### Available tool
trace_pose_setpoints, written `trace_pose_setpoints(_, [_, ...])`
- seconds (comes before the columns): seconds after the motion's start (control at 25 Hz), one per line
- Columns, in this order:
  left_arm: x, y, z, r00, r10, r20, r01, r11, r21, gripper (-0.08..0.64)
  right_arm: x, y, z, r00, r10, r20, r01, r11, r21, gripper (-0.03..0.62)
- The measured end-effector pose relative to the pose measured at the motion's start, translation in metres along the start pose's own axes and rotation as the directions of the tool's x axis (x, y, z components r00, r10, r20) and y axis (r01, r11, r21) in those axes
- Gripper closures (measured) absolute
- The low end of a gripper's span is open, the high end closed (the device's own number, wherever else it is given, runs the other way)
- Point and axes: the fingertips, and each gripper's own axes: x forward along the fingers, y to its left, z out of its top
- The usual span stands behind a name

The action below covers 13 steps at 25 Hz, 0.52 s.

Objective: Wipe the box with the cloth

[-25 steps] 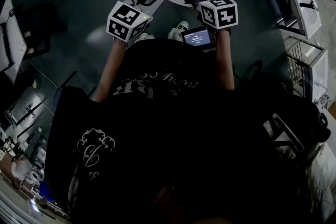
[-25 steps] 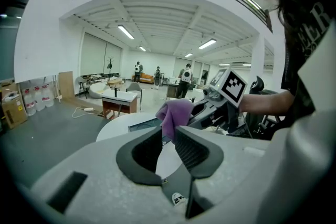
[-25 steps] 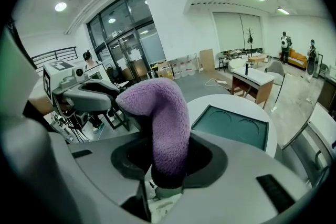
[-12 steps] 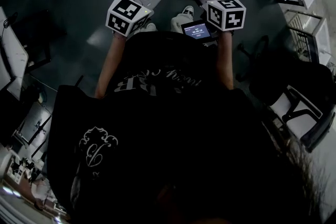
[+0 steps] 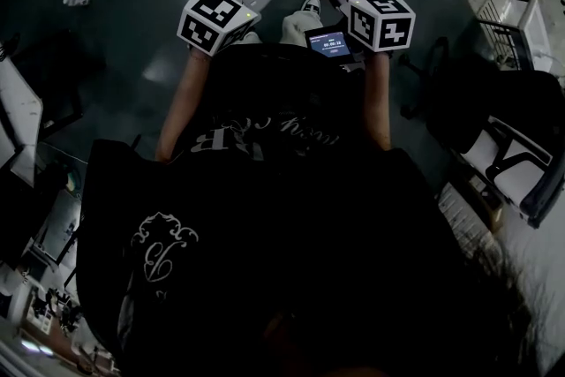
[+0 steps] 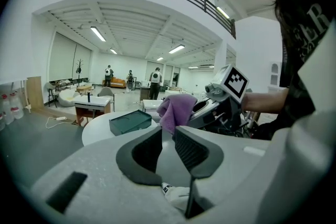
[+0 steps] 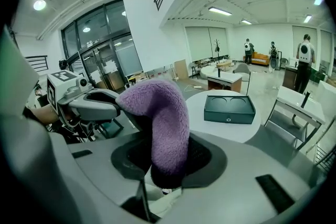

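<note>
Your right gripper [image 7: 168, 159] is clamped on the purple cloth [image 7: 163, 118], which stands up from its jaws, while your left gripper [image 6: 168, 136] beside it is empty, jaws narrowly apart, and the dark green box [image 7: 229, 108] lies ahead of both on the round white table [image 7: 223, 132].

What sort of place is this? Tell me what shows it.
Probably a big open-plan office or lab hall: ceiling strip lights, scattered desks, tall glass doors, and a round white table carrying the dark box.
</note>
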Motion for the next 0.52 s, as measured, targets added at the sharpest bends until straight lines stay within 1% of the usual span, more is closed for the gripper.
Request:
trace_pose_setpoints(0.28, [0.002,-0.009,-0.003,1.0,-0.023,0.005,0.023,1.0,0.015,0.476,-0.011,-0.002,-0.012,0.999,-0.036,0.008,0.036,0.999,0.014,0.479])
trace_pose_setpoints(0.52, [0.0,-0.009,0.0,1.0,-0.024,0.001,0.024,1.0,0.016,0.476,-0.017,-0.008,-0.008,0.998,-0.062,0.007,0.062,0.998,0.02,0.479])
